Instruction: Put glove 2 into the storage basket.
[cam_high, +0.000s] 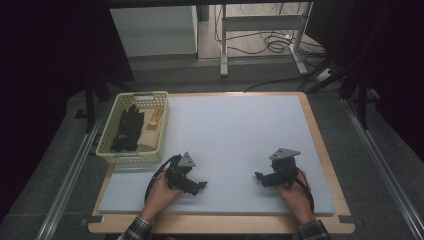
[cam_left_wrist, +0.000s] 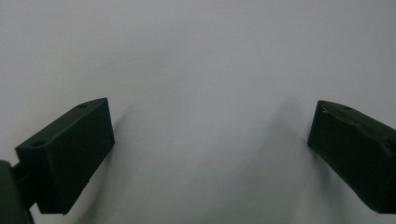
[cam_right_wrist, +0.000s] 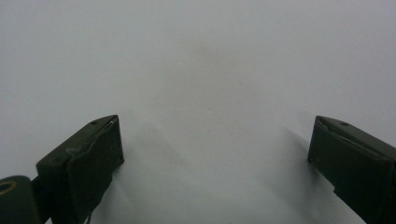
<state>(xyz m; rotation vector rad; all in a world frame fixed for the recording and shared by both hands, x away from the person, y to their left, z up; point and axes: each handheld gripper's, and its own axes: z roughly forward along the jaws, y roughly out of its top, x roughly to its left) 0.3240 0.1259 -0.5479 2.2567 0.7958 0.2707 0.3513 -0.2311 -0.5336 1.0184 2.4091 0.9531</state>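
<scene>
Basket (cam_high: 114, 150): pale yellow plastic, rectangular, perforated walls with a slot handle at the far end; sits on the far-left part of the bench, left edge overhanging the mat slightly; nearest thing to the left gripper, just beyond it, not touched.
Basket contents: black gloves (cam_high: 127, 129) lying lengthwise along the left half; a tan cloth-like piece (cam_high: 150, 136) under and beside them; an orange-and-cream packet (cam_high: 156, 118) against the right wall, far end.
Writing: none readable; packet print too small to make out.
Mat (cam_high: 240, 135): smooth, matte pale grey-blue sheet covering most of the bench; looks like foam.
Bench (cam_high: 320, 145): light wood, showing as a border round the mat.
Left gripper (cam_high: 200, 185): black body, grey three-cornered plate on top, cable looping behind; held low over the near-left part of the mat, pointing right.
Left jaws: wide apart in the left gripper view, blocky black pads, nothing between them but mat surface; shadows under them suggest they sit close to the mat.
Right gripper (cam_high: 259, 176): same build; near-right part of the mat, pointing left toward the other gripper, well apart from it.
Right jaws: wide apart in the right gripper view, holding nothing, bare mat between.
Hands: left hand (cam_high: 161, 192) and right hand (cam_high: 295, 192) each wrap a gripper from behind; plaid cuffs at the near edge.
</scene>
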